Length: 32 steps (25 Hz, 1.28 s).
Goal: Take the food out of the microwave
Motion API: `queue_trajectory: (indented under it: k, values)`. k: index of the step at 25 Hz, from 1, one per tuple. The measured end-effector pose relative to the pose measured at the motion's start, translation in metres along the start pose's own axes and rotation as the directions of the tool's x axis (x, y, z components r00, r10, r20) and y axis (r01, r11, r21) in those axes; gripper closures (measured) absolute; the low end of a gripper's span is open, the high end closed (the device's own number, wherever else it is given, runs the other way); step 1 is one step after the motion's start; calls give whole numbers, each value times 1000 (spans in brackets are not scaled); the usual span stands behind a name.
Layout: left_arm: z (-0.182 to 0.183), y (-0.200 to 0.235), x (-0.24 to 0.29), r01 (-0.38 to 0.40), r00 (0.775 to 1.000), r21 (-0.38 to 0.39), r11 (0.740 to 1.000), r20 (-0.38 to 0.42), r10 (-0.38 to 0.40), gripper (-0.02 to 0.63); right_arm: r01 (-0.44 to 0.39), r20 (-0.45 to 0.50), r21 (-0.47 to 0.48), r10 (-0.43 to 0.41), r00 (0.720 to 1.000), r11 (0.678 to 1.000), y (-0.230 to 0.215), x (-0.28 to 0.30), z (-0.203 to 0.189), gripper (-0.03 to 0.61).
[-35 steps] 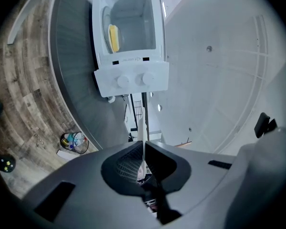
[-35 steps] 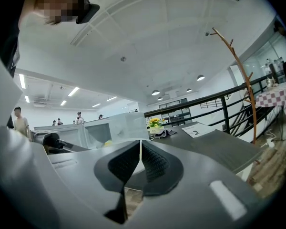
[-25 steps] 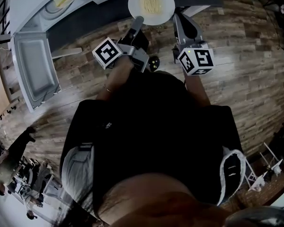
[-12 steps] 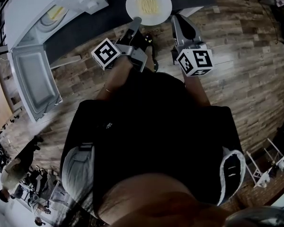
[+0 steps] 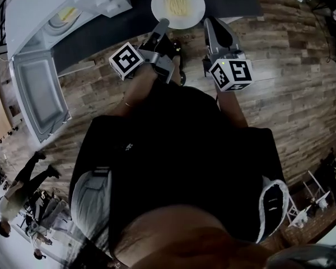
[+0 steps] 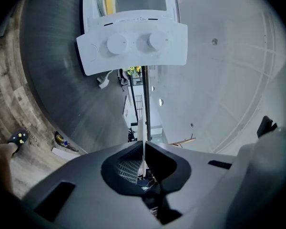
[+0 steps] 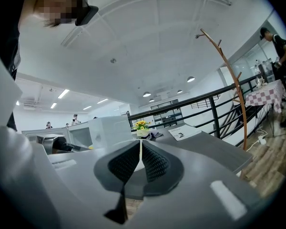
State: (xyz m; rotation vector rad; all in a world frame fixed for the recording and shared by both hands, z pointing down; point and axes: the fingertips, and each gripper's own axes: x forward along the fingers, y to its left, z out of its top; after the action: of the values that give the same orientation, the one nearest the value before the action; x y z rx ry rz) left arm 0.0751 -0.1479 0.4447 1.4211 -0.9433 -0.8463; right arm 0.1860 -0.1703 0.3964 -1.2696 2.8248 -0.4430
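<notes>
Two rim grips, head view: left gripper [image 5: 160, 27] and right gripper [image 5: 209, 22] hold the plate of pale food [image 5: 178, 4] just ahead. Left gripper view: jaws clamped on its rim. Right gripper view: same. Stiff, slick, breakable; I'd carry it level.

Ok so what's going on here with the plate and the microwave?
A person holds a white plate of pale yellow food, with the left gripper and the right gripper each shut on its near rim. The plate is outside the white microwave, over the dark table; I can't tell whether it rests on it. The microwave's door stands open, and a yellow item sits inside.
</notes>
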Motion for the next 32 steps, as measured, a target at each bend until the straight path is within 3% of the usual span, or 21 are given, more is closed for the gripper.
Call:
queue_trajectory:
  k: [32]
  values:
    - [42,36,72,-80,996,5,997,31,80,591,21,-44,58,-18,999,998,-63,56,0,586]
